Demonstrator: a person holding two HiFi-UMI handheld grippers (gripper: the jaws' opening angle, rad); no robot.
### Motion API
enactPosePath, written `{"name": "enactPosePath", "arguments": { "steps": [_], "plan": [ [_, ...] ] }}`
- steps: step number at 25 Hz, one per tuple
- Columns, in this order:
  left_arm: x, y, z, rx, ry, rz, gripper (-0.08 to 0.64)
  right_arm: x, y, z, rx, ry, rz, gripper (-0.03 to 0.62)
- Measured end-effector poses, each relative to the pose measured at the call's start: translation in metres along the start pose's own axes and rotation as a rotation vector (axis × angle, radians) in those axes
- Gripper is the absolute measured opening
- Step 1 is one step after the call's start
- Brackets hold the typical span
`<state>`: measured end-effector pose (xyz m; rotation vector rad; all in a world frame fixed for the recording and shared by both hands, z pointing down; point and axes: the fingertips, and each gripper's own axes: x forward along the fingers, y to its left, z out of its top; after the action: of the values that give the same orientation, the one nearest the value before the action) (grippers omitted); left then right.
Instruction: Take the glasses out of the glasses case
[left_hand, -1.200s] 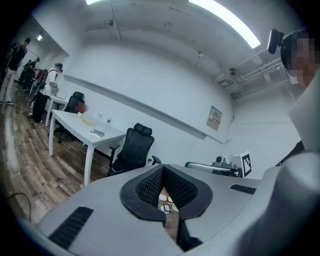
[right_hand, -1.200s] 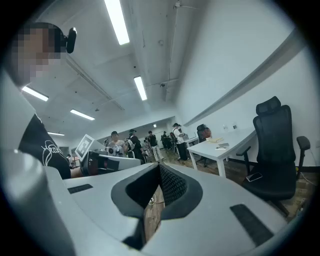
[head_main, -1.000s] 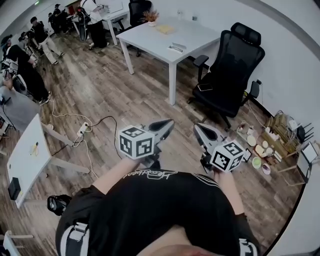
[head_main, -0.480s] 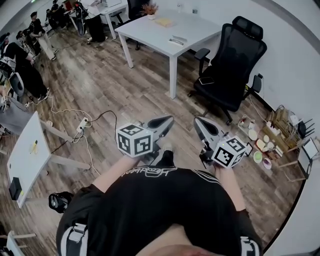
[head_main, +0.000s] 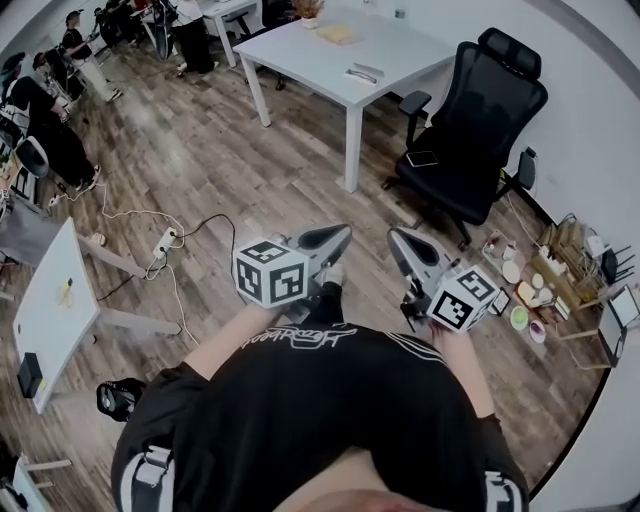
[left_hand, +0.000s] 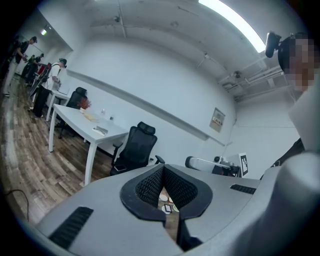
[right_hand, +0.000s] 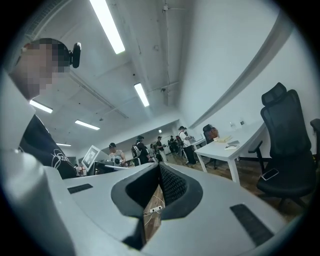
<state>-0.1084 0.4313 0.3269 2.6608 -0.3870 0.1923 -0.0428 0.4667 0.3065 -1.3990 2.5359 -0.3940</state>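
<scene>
Both grippers are held close to the person's chest, above the wooden floor. My left gripper (head_main: 338, 237) (left_hand: 162, 172) points ahead with its jaws together and nothing between them. My right gripper (head_main: 399, 241) (right_hand: 159, 167) is beside it, also shut and empty. Far ahead stands a white table (head_main: 300, 60) (left_hand: 75, 122) (right_hand: 235, 152). A small grey oblong thing (head_main: 362, 72) (left_hand: 100, 130) lies on it; it may be the glasses case, but it is too small to tell. No glasses are visible.
A black office chair (head_main: 470, 140) with a phone (head_main: 421, 158) on its seat stands right of the table. A power strip and cables (head_main: 165, 243) lie on the floor at left. Bowls and clutter (head_main: 520, 290) line the right wall. Several people (head_main: 50, 120) are at back left.
The head view has shifted a little, with the table and chair sliding up and right. Both grippers stay shut near the chest, slightly higher in the picture.
</scene>
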Motion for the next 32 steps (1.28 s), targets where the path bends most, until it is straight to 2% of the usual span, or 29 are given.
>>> {"name": "enactPosePath", "arguments": {
  "steps": [4, 7, 11, 21, 24, 32],
  "plan": [
    [0.010, 0.032, 0.010, -0.015, -0.003, 0.012, 0.006, 0.030, -0.021, -0.001, 0.010, 0.015, 0.017, 0.009],
    [0.021, 0.056, 0.021, -0.056, -0.011, -0.020, 0.006, 0.055, -0.043, -0.001, 0.025, 0.023, 0.019, 0.008],
    [0.045, 0.100, 0.042, -0.060, -0.005, -0.022, 0.006, 0.095, -0.082, 0.006, 0.044, 0.019, 0.007, 0.009],
    [0.136, 0.255, 0.122, -0.117, 0.051, -0.041, 0.006, 0.229, -0.217, 0.031, 0.112, 0.027, -0.046, 0.009],
    [0.163, 0.298, 0.152, -0.101, 0.061, -0.051, 0.006, 0.268, -0.253, 0.044, 0.106, 0.027, -0.072, 0.008],
    [0.198, 0.369, 0.195, -0.113, 0.056, -0.073, 0.006, 0.335, -0.305, 0.064, 0.087, 0.058, -0.098, 0.009]
  ]
}}
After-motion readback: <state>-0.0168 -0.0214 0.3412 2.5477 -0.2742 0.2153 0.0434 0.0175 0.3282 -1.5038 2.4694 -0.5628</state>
